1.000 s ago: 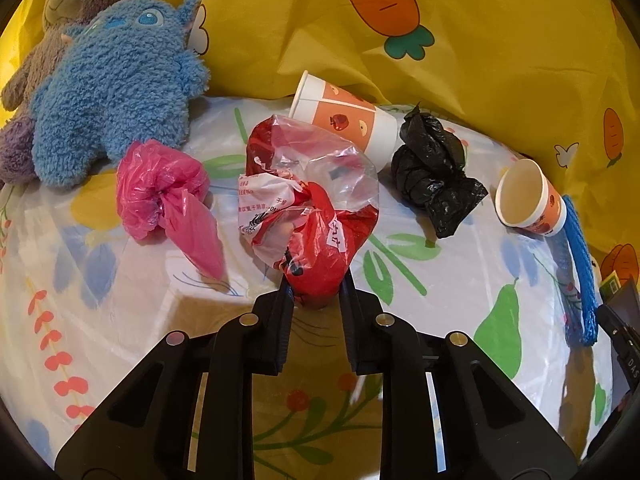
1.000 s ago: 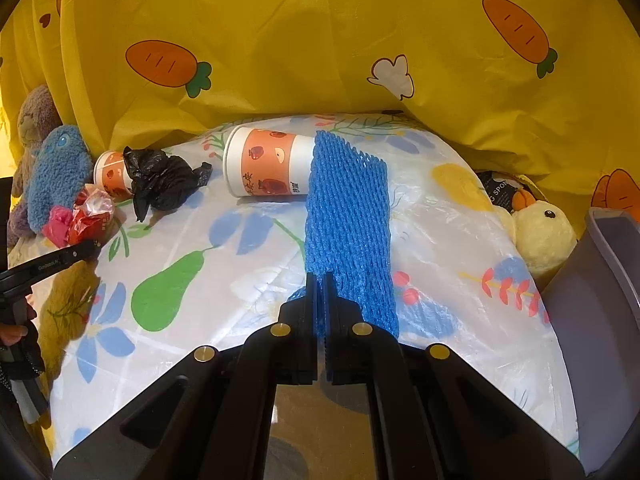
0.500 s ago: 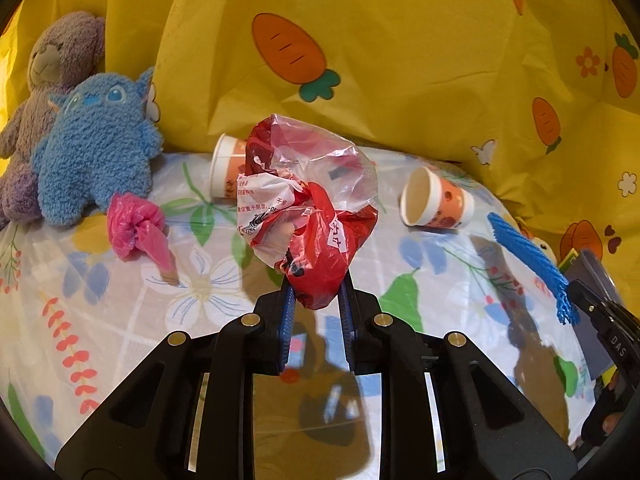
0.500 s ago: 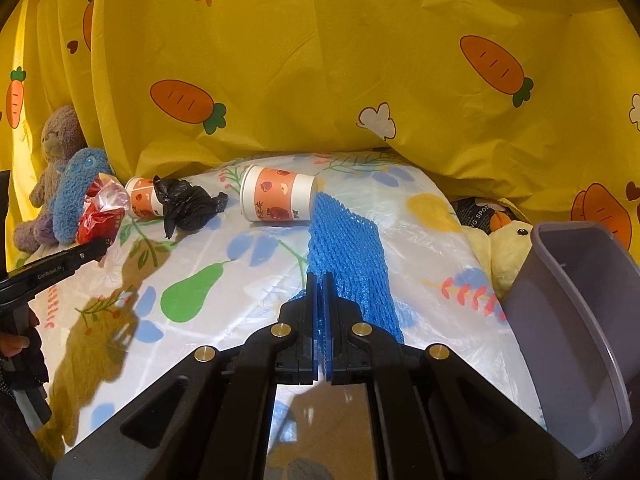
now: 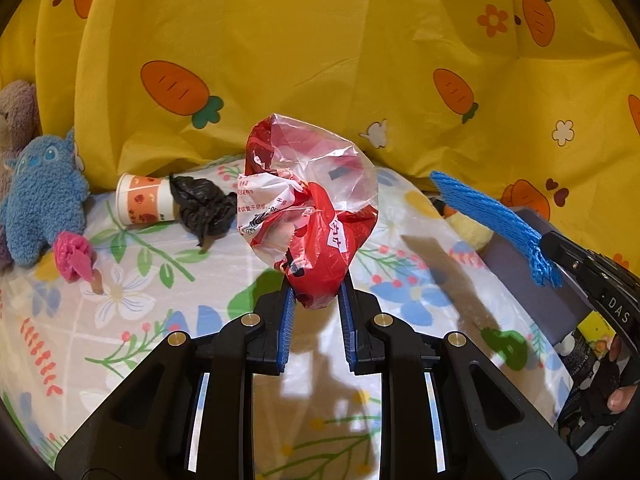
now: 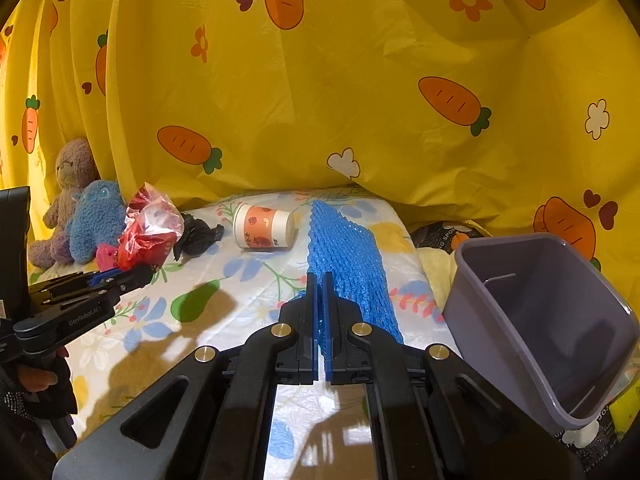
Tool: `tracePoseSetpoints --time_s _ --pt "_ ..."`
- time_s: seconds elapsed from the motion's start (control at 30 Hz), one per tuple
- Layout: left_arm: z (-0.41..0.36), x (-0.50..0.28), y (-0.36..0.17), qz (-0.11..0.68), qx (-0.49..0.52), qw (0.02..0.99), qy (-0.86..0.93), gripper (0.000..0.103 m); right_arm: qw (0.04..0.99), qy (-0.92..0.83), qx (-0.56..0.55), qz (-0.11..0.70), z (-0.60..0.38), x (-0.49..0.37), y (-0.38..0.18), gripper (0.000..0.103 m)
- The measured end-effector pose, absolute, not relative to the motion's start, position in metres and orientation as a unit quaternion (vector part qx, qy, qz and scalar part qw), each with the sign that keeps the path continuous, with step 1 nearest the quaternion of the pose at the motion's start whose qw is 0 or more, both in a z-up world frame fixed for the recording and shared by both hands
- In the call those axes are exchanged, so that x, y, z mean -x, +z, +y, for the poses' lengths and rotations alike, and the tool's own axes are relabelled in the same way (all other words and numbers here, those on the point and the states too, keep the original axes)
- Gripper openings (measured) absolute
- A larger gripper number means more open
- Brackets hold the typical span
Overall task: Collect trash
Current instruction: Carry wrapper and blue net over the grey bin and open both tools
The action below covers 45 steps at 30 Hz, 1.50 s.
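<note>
My left gripper (image 5: 316, 294) is shut on a crumpled red and clear plastic bag (image 5: 310, 208) and holds it above the bed; it also shows in the right wrist view (image 6: 150, 226). My right gripper (image 6: 320, 292) is shut on a blue foam net (image 6: 346, 256), also held in the air, seen at the right of the left wrist view (image 5: 496, 220). A grey bin (image 6: 548, 320) stands at the right, beside the bed. On the bed lie a paper cup (image 6: 264, 226), a second paper cup (image 5: 144, 205), a black bag (image 5: 204, 208) and a pink bag (image 5: 74, 256).
The bed has a floral sheet (image 5: 132, 308) and a yellow carrot-print cloth (image 5: 320, 60) behind it. A blue plush (image 5: 42, 200) and a brown bear (image 6: 68, 196) sit at the left. A yellow plush (image 5: 468, 226) lies near the bin.
Both grippers have risen off the bed with their loads. The left one swung right with the red bag. The bin has come closer in the right wrist view.
</note>
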<state>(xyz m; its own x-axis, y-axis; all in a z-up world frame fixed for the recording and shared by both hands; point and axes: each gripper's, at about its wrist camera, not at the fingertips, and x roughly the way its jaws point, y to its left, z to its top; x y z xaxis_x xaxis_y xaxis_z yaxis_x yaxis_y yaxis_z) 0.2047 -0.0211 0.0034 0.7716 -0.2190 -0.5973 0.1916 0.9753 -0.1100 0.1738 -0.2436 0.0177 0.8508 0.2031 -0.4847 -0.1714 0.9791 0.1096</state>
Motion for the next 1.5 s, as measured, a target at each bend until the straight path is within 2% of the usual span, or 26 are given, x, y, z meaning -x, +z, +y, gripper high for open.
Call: tracePoseSetpoints --time_s 0.43,0.7,1.5 --pt "-0.17 -0.195 0.037 0.301 -0.01 0.92 -0.25 0.02 0.974 -0.002 -0.069 0.217 -0.348 -0.138 0.039 0.003" --pt "-0.258 -0.195 0.031 0.323 -0.027 0.892 -0.316 0.02 0.968 -0.071 -0.088 0.226 -0.404 -0.129 0.027 0.003" --pt "-0.316 -0.207 0.001 0.363 -0.034 0.861 -0.355 0.021 0.953 -0.089 -0.121 0.264 -0.441 -0.13 -0.001 0.003"
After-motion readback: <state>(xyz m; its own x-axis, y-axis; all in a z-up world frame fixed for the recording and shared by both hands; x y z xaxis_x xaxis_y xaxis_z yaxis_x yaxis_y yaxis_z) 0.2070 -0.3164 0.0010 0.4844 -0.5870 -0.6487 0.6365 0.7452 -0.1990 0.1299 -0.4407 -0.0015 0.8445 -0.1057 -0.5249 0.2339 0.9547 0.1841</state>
